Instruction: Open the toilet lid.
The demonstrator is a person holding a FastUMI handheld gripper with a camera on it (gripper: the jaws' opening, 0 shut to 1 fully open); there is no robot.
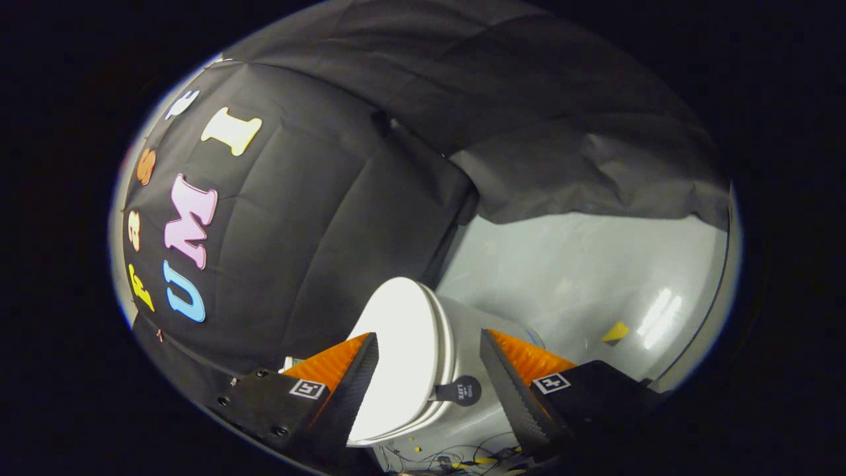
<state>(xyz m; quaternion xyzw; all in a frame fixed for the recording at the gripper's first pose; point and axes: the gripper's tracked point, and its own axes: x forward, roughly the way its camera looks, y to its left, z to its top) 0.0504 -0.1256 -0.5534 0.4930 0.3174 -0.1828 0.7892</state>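
Gripper view: my fingers stand spread apart, pinching nothing. The white toilet lid sits between them, its dark tab nearer my right finger.

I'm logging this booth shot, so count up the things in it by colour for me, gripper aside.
White: 1, the toilet lid
Dark: 1, the round tab on the lid's edge, between the open gripper's fingers
Yellow: 1, a small scrap on the floor
Total: 3
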